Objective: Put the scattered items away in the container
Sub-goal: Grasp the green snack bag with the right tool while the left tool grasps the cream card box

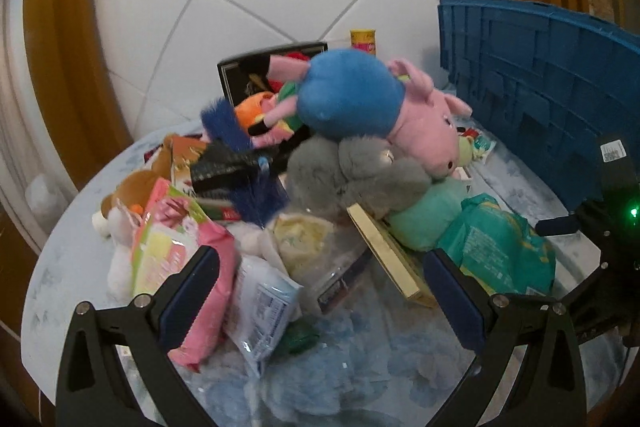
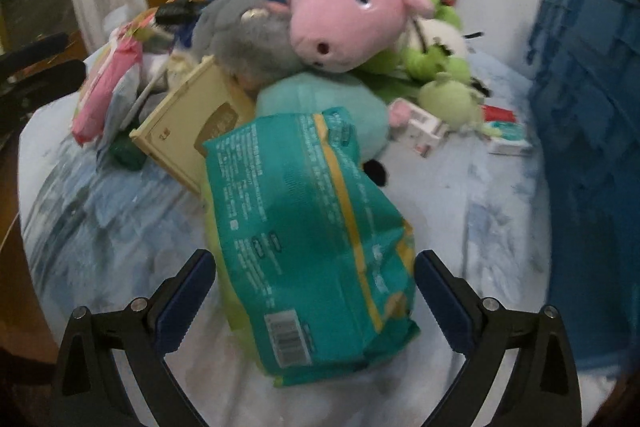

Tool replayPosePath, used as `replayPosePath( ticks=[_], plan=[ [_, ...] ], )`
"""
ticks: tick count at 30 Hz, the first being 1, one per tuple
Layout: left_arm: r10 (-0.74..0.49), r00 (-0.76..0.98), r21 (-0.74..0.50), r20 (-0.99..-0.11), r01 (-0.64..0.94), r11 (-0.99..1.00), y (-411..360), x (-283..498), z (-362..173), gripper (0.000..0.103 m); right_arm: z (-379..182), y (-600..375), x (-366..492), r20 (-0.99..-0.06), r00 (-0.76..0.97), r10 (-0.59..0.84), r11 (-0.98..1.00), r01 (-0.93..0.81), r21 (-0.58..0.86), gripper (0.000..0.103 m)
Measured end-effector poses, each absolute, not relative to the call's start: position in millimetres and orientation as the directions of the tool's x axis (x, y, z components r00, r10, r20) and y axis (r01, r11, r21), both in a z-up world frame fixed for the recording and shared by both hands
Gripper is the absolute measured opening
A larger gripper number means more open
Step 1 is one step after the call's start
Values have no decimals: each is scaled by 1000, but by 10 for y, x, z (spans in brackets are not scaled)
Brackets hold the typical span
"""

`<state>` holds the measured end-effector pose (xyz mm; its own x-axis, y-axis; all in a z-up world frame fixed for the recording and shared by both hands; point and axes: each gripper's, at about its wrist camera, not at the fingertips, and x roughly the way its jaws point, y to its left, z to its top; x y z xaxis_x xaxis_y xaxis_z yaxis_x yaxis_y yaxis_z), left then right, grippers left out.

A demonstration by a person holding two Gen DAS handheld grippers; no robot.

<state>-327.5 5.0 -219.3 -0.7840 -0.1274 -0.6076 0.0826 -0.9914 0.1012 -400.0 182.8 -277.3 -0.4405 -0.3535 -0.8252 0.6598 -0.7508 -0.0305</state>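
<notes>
Nearest the right-hand camera, the right gripper — jaws spread wide, blue pads apart and pressing on nothing, the near end of a teal packet lying between the fingers. Lay flat on the pale blue cloth of the round table, barcode end towards the lens. Just behind the packet, a cream flat box propped at a tilt, and a mint-green cushion touching both.

Nearest the left-hand camera, the left gripper — likewise released, nothing between the pads but cloth and the edge of a clear plastic wrapper. Beside its left finger, a pink packet and a white sachet, overlapping. Seen at the right edge of that same view, part of the other tool, with a green light.

Farther in, the heap itself: a grey plush resting on the cushion and box, and on top of that a pink pig plush in a blue top, snout pointing down. Green plush frogs lying to the right of the pig, small cartons near them on the cloth. A brown-and-white plush at the heap's left edge.

Farther still, at the right of the table, the blue crate — ribbed wall facing the heap, well apart from the teal packet, inside not visible. Behind everything, a yellow can standing upright, a dark box and white floor tiles.
</notes>
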Motion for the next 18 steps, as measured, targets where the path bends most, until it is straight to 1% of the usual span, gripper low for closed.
replayPosePath(
  ticks=[2, 6, 14, 15, 16, 18],
  plan=[
    [-131, -778, 102, -615, 86, -991, 66, -3298, -2220, 103, -2807, 1783, -4027, -830, -425, -363, -729, 684, -32, 103],
    [-139, -772, 111, -621, 89, -990, 95, -3329, -2243, 103, -2919, 1712, -4099, -854, -364, -371, -700, 714, 0, 103],
    [-117, -762, 107, -637, 63, -992, 207, -3475, -2305, 103, -3006, 1660, -4061, -860, -392, -328, -698, 713, -59, 103],
    [-112, -759, 104, -642, 59, -993, 224, -3498, -2325, 103, -3005, 1664, -4051, -858, -394, -328, -699, 713, -60, 99],
    [-107, -755, 101, -647, 55, -993, 241, -3522, -2347, 103, -3000, 1676, -4033, -855, -406, -324, -704, 707, -69, 89],
    [-92, -753, 87, -652, 46, -995, 272, -3560, -2389, 103, -2976, 1706, -4003, -850, -415, -323, -715, 696, -68, 76]
  ],
)
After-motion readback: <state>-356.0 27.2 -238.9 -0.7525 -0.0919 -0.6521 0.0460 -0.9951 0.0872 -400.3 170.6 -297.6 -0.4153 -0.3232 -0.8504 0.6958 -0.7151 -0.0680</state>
